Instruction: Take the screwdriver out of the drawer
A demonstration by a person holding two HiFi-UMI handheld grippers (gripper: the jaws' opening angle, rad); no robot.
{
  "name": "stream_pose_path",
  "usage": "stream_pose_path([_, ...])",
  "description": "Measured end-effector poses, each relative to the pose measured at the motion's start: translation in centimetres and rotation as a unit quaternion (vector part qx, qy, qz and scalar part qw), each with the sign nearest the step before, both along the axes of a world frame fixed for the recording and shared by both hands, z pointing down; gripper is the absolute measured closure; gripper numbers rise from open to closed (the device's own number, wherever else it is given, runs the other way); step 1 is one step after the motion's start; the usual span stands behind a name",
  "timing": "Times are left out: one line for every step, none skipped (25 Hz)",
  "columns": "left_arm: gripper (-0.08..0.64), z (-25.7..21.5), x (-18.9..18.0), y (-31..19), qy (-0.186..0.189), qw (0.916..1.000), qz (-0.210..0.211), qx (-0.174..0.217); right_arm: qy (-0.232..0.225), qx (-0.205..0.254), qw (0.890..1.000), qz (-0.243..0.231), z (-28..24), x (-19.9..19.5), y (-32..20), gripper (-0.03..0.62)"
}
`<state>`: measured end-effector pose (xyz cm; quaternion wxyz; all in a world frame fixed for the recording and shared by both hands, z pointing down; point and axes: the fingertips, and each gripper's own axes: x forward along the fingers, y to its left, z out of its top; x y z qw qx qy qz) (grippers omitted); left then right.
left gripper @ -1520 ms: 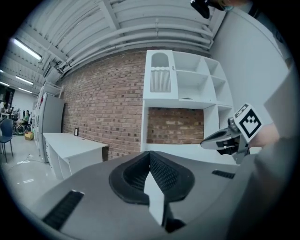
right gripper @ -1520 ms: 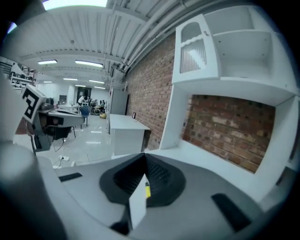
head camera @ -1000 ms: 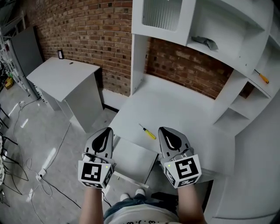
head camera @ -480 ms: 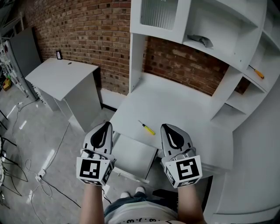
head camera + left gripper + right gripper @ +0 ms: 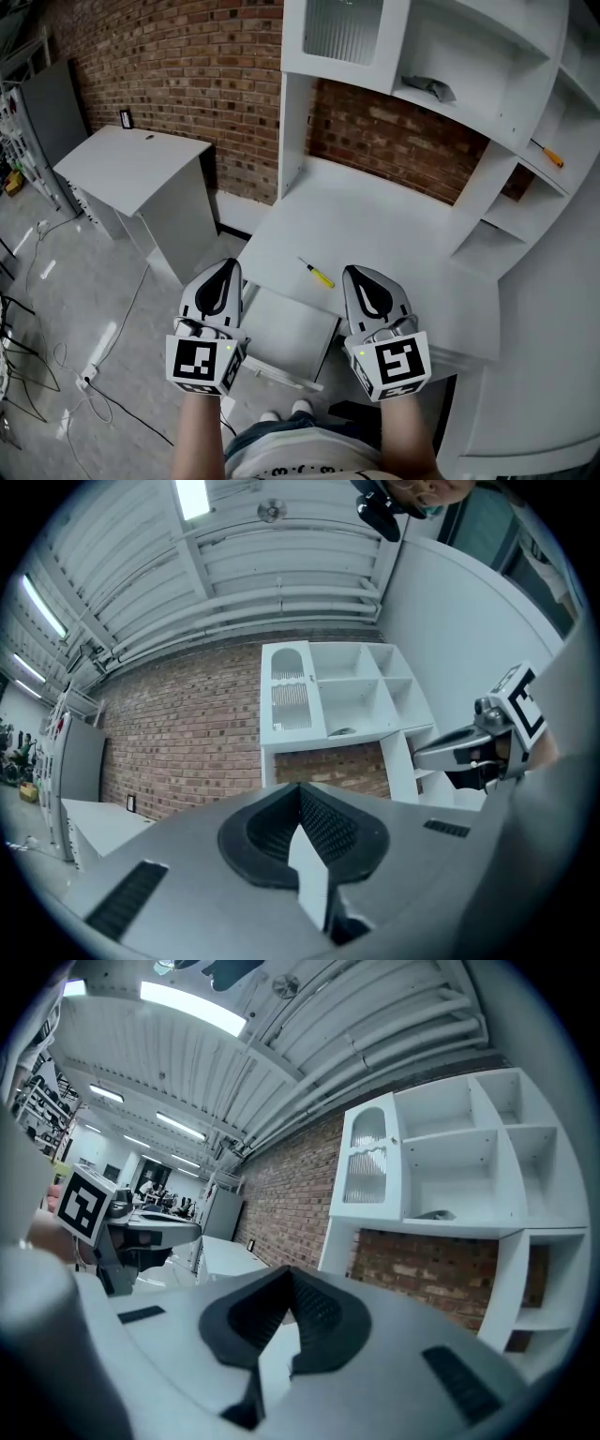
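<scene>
Fingers (image 5: 218,292) together, empty; screwdriver (image 5: 317,273) on desk (image 5: 375,225).

Two screwdrivers out there: yellow screwdriver (image 5: 319,275) at centre, orange screwdriver (image 5: 548,157) at upper right. Two tools at bottom centre, left tool (image 5: 225,277) and right tool (image 5: 361,281). One drawer (image 5: 286,333), just one.

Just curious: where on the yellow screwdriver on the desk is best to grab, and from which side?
Grip the screwdriver by its thick yellow handle, the end nearer the right tool. It lies flat on the desk, thin shaft pointing away, so I'd come from above, jaws across the handle. That tool is shut; open it first.
</scene>
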<state>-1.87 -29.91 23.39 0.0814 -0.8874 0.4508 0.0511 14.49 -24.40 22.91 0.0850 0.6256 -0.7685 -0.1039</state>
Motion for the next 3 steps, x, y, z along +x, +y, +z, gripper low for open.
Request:
stream_pose_path([0.548,-0.02,-0.05,-0.05,0.0,1.0,-0.001,0.001,0.0,0.0,1.0,0.0,0.03,-0.07,-0.05,0.583])
stream_pose_path([0.548,-0.03,-0.1,-0.11,0.0,1.0,-0.001,0.001,0.001,0.0,1.0,0.0,0.05,-0.13,-0.1,0.583])
stream_pose_path([0.548,-0.05,-0.15,-0.16,0.0,1.0,-0.002,0.002,0.001,0.0,1.0,0.0,0.07,-0.19,-0.14,0.583])
